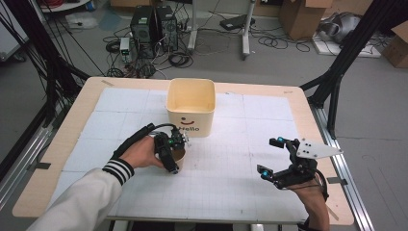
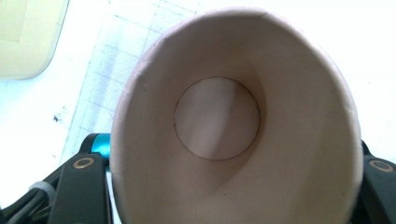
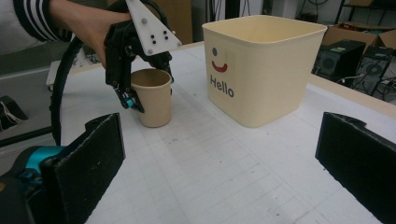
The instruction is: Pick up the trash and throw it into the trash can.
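Cup grabbed, right side idle

Left gripper (image 1: 174, 150) clamps the paper cup (image 3: 152, 97) beside the Hello bin (image 1: 191, 106); right gripper (image 1: 274, 159) sits wide open.

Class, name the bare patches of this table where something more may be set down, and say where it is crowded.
Free: the mat between the paper cup and the right gripper, and both far corners beside the bin. Crowded: where the left gripper holds the cup near the bin.

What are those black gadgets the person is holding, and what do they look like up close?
They are hand-held tongs. The left tongs are black with turquoise tips, a pale three-cornered plate with small dark dots on top, and a thick black cable looping off. The right tongs look alike, with flat black padded jaws. The left arm wears a white sleeve with a black-striped cuff.
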The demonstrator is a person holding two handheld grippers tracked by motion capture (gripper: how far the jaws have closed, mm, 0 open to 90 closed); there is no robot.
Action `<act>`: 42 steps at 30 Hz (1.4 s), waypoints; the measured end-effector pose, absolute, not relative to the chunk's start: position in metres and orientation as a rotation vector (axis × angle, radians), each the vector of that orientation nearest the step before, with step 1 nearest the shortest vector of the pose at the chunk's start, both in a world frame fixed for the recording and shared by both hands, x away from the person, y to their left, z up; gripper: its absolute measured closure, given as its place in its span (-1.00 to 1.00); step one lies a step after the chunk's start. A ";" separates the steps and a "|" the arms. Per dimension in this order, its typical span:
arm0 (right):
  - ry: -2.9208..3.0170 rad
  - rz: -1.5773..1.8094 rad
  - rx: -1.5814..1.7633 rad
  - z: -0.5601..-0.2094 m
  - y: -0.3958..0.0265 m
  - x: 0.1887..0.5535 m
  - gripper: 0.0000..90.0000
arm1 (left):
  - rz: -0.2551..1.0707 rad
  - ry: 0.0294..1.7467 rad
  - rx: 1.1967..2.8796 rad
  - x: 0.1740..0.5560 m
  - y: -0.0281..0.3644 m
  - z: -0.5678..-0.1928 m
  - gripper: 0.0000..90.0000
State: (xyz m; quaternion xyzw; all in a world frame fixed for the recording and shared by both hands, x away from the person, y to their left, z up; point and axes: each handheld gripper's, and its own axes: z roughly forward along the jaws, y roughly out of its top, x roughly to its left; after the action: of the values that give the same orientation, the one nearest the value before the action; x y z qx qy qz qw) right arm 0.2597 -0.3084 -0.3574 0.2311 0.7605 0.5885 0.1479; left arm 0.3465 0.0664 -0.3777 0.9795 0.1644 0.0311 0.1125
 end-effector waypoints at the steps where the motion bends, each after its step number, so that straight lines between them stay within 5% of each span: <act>1: 2.183 1.696 0.664 -0.357 -0.309 0.260 -1.00 | 0.092 0.483 2.875 0.346 0.067 -0.376 -0.27; 42: 2.161 1.712 0.685 -0.357 -0.310 0.261 -1.00 | 0.207 0.456 2.820 0.344 0.078 -0.252 -0.27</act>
State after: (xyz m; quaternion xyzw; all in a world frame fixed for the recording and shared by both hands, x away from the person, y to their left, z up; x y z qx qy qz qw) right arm 0.2611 -0.3102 -0.3571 0.2383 0.7522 0.5958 0.1498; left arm 0.3442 0.0780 -0.2516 0.9751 0.1576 0.0717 0.1383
